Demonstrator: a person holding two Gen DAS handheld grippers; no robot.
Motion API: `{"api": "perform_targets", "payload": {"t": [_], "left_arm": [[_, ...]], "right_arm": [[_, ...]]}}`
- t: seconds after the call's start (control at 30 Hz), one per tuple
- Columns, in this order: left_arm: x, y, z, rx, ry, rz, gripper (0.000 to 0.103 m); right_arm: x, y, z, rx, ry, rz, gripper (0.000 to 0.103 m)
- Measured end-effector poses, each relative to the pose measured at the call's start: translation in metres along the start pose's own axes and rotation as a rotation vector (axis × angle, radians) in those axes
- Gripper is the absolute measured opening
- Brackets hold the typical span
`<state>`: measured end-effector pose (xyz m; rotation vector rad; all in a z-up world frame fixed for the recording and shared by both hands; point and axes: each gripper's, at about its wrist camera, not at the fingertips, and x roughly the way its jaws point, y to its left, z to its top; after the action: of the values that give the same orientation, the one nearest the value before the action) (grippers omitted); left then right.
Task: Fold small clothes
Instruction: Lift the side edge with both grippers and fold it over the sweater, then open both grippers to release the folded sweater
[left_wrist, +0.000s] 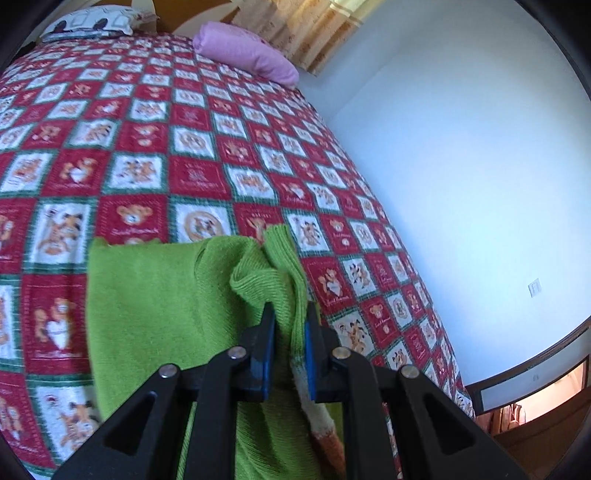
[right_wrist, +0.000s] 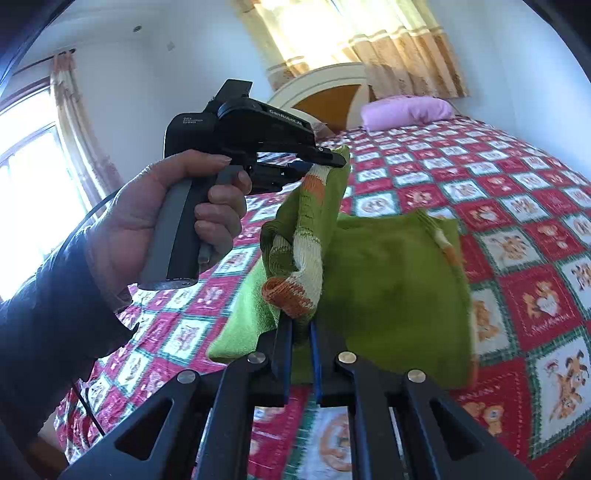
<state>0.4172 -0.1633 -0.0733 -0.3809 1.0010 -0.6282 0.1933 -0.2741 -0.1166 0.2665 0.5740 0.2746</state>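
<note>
Over a bed with a checked quilt, a green sweater is held stretched between the 2 grippers, left gripper and right gripper each clamped on an edge, the cloth hanging ahead.

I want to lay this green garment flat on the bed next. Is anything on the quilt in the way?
Nothing visible. The green garment hangs from both the left gripper and the right gripper, over bare quilt. The pink pillow lies far off at the head of the bed.
</note>
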Motion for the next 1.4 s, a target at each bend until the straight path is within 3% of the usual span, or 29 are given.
{"api": "perform_targets", "payload": {"t": [0.67, 0.83, 0.87, 0.93, 0.97, 1.0, 1.1, 1.17, 1.23, 1.3, 1.4], "left_arm": [[0.091, -0.033, -0.018, 0.050, 0.099, 0.015, 0.017], [0.078, -0.042, -0.026, 0.058, 0.072, -0.046, 0.018], [0.064, -0.047, -0.029, 0.105, 0.048, -0.045, 0.024], [0.039, -0.051, -0.037, 0.179, -0.006, -0.017, 0.049], [0.021, -0.048, -0.044, 0.212, -0.041, 0.003, 0.069], [0.006, -0.045, -0.052, 0.241, -0.072, 0.027, 0.078], [-0.036, -0.026, -0.083, 0.334, -0.130, 0.119, 0.083], [-0.062, -0.007, -0.108, 0.360, -0.163, 0.194, 0.090], [-0.080, 0.008, -0.135, 0.367, -0.190, 0.256, 0.096], [-0.090, 0.018, -0.157, 0.371, -0.211, 0.267, 0.097], [-0.085, 0.023, -0.184, 0.370, -0.189, 0.277, 0.097]], "right_arm": [[-0.013, -0.075, -0.021, 0.157, 0.037, -0.088, 0.007], [-0.012, -0.085, -0.027, 0.182, 0.047, -0.117, 0.006], [-0.013, -0.086, -0.026, 0.186, 0.045, -0.118, 0.006], [-0.014, -0.087, -0.026, 0.187, 0.046, -0.118, 0.006], [-0.014, -0.088, -0.026, 0.188, 0.047, -0.117, 0.006], [-0.014, -0.088, -0.027, 0.191, 0.047, -0.114, 0.006], [-0.018, -0.088, -0.028, 0.202, 0.039, -0.103, 0.006], [-0.026, -0.084, -0.026, 0.177, 0.014, -0.146, 0.018], [-0.040, -0.075, -0.019, 0.131, -0.046, -0.230, 0.050], [-0.048, -0.069, -0.006, 0.108, -0.098, -0.227, 0.053], [-0.031, -0.061, 0.023, 0.079, -0.076, -0.177, 0.053]]}}
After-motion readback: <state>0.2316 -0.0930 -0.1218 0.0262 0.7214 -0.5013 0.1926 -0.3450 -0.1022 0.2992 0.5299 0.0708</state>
